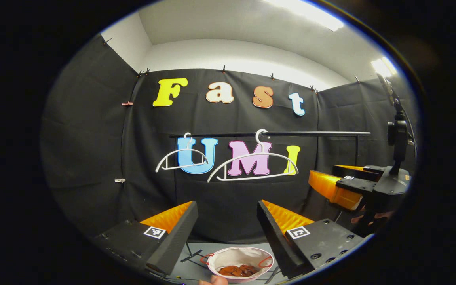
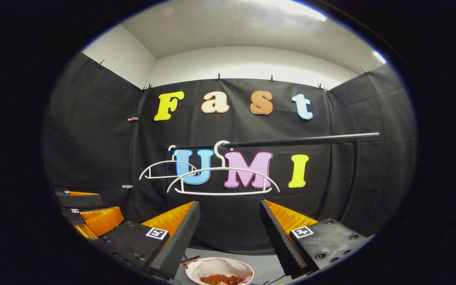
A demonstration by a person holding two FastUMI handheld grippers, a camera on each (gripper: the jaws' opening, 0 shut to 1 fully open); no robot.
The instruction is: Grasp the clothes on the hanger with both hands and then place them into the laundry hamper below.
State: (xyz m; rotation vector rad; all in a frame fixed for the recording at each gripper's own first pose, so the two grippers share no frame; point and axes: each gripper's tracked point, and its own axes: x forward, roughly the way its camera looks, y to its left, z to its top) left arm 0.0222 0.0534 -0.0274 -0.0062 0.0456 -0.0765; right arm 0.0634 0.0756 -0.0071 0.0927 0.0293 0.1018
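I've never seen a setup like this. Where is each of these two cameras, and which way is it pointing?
Left gripper view: rides on the left gripper, facing the rail; its own open fingers show below, the right gripper beside it.
Right gripper view: rides on the right gripper, facing the same way; the left gripper shows beside it.
Both share two bare hangers and the hamper holding a brown garment.

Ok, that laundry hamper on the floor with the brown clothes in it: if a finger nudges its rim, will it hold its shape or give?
The laundry hamper looks like thin fabric on a light rim, so it would probably give and slide rather than resist. Holding only the small heap of brown clothes, it is likely light and easy to tip. Both grippers' fingers stand open above it.
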